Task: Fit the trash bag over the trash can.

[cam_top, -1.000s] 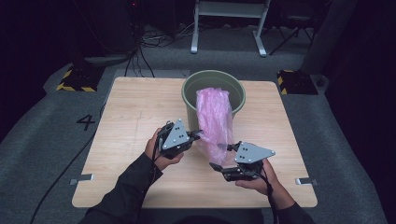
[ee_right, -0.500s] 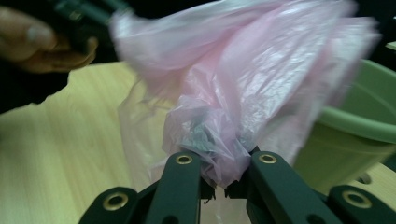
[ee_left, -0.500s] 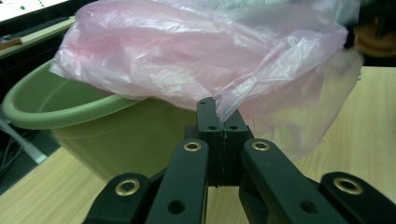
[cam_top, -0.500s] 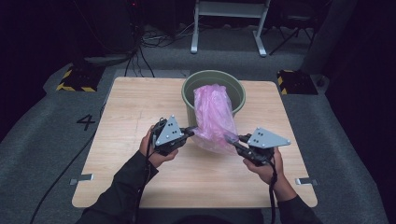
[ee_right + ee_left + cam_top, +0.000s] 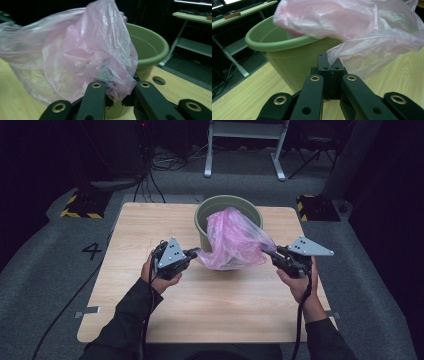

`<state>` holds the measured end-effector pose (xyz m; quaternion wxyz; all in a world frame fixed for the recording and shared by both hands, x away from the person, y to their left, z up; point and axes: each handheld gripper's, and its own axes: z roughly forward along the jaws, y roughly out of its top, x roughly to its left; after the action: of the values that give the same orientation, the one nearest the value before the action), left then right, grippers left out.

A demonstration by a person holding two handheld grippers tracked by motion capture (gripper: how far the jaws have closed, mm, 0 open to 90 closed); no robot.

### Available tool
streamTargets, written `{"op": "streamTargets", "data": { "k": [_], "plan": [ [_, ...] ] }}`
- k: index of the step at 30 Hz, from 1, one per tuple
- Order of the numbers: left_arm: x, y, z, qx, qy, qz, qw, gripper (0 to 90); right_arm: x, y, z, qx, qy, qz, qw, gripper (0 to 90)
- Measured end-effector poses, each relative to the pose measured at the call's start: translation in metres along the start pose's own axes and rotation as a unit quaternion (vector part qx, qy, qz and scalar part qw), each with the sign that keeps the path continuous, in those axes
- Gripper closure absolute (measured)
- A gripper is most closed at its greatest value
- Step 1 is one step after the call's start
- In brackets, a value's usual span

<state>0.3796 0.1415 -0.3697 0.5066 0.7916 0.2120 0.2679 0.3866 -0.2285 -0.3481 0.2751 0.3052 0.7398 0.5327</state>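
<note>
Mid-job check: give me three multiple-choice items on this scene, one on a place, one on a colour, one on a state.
1. Where does the bucket stand?
A. On the table's far middle
B. On the floor
C. At the table's near edge

2. What colour is the bag?
A. Blue
B. Pink
C. Black

3. How is the left gripper?
A. Open, apart from the bag
B. Shut on the bucket rim
C. Shut on the bag

Answers:
1 A: the high view shows it on the table, by the far edge.
2 B: the film is see-through pink in all views.
3 C: in the left gripper view the jaws meet with the bag's edge pinched between them.
</note>
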Motion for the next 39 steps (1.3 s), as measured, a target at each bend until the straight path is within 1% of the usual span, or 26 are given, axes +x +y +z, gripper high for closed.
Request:
{"op": "streamTargets", "data": {
  "k": [2,4,5,7,9,10,11,12,14,15,17,18,21,23,24,25,28,30,31,32,34,35,36,37,38,39],
  "plan": [
    [0.003,-0.003,-0.001,0.005,0.001,-0.007,1.0000,89.8,-0.005,-0.002,0.001,0.003,-0.008,0.008,0.9999,83.7],
    [0.004,-0.006,-0.001,0.016,0.003,-0.006,0.9998,89.6,-0.009,-0.003,0.002,0.005,-0.008,0.016,0.9998,83.9],
    [0.004,-0.007,-0.001,0.017,0.005,-0.007,0.9998,86.9,-0.011,-0.004,0.003,0.006,-0.008,0.019,0.9998,84.4],
    [0.002,-0.007,-0.002,0.014,0.016,-0.012,0.9997,67.5,-0.011,-0.005,0.004,0.008,-0.004,0.019,0.9998,84.9],
    [-0.001,-0.006,-0.006,0.004,0.009,-0.016,0.9998,51.1,-0.009,-0.005,0.004,0.008,-0.003,0.014,0.9999,84.9],
    [-0.005,-0.004,-0.008,0.001,0.012,-0.012,0.9999,41.5,-0.008,-0.005,0.004,0.008,-0.002,0.013,0.9999,85.0],
    [-0.009,-0.001,-0.010,0.002,0.013,-0.001,0.9999,34.0,-0.008,-0.004,0.004,0.008,-0.002,0.012,0.9999,85.0],
    [-0.014,0.001,-0.011,-0.001,0.008,0.009,0.9999,31.0,-0.007,-0.003,0.004,0.008,-0.001,0.010,0.9999,84.9],
    [-0.022,0.007,-0.015,-0.006,0.001,0.017,0.9998,24.5,-0.006,-0.002,0.004,0.007,0.000,0.009,0.9999,84.9],
    [-0.025,0.009,-0.018,-0.011,-0.001,0.024,0.9996,23.4,-0.006,-0.001,0.003,0.007,0.000,0.008,0.9999,84.9],
    [-0.031,0.015,-0.022,-0.028,-0.008,0.035,0.9990,22.1,-0.005,0.000,0.003,0.006,-0.001,0.006,1.0000,84.9],
    [-0.033,0.018,-0.025,-0.030,-0.013,0.039,0.9987,21.9,-0.005,0.000,0.003,0.006,-0.001,0.007,1.0000,84.9],
    [-0.037,0.025,-0.029,-0.040,-0.020,0.043,0.9981,21.0,-0.004,0.001,0.003,0.007,-0.001,0.006,1.0000,84.9],
    [-0.040,0.030,-0.029,-0.035,-0.019,0.050,0.9980,20.2,-0.004,0.001,0.003,0.008,-0.001,0.007,0.9999,84.9],
    [-0.042,0.032,-0.028,-0.033,-0.024,0.053,0.9978,19.8,-0.004,0.001,0.004,0.009,-0.001,0.008,0.9999,84.9],
    [-0.044,0.034,-0.026,-0.032,-0.029,0.058,0.9974,19.0,-0.004,0.002,0.005,0.009,-0.001,0.008,0.9999,84.7],
    [-0.048,0.040,-0.017,-0.022,-0.030,0.071,0.9968,18.5,-0.003,0.003,0.006,0.012,-0.001,0.007,0.9999,84.6],
    [-0.049,0.042,-0.009,-0.009,-0.019,0.081,0.9965,19.0,-0.002,0.005,0.007,0.013,-0.001,0.006,0.9999,83.4],
    [-0.048,0.043,-0.003,0.000,-0.012,0.087,0.9961,21.2,-0.001,0.005,0.007,0.014,-0.003,0.006,0.9999,81.8],
    [-0.047,0.044,0.002,0.011,0.000,0.093,0.9956,24.1,-0.001,0.005,0.008,0.013,-0.005,0.006,0.9999,78.5],
    [-0.043,0.044,0.013,0.039,0.041,0.089,0.9945,30.0,-0.002,0.006,0.008,0.012,-0.013,0.010,0.9998,68.4],
    [-0.039,0.043,0.015,0.043,0.036,0.083,0.9950,34.1,-0.002,0.006,0.008,0.012,-0.017,0.012,0.9997,62.1],
    [-0.036,0.042,0.018,0.040,0.029,0.072,0.9962,35.8,-0.003,0.005,0.009,0.014,-0.019,0.013,0.9997,56.0],
    [-0.033,0.041,0.019,0.038,0.030,0.067,0.9966,39.9,-0.003,0.005,0.009,0.014,-0.018,0.011,0.9997,49.3],
    [-0.031,0.041,0.020,0.038,0.034,0.066,0.9965,45.5,-0.003,0.005,0.008,0.013,-0.023,0.005,0.9996,44.4],
    [-0.029,0.041,0.020,0.035,0.031,0.062,0.9970,49.5,-0.002,0.006,0.008,0.016,-0.032,-0.003,0.9994,40.4]
  ]
}}
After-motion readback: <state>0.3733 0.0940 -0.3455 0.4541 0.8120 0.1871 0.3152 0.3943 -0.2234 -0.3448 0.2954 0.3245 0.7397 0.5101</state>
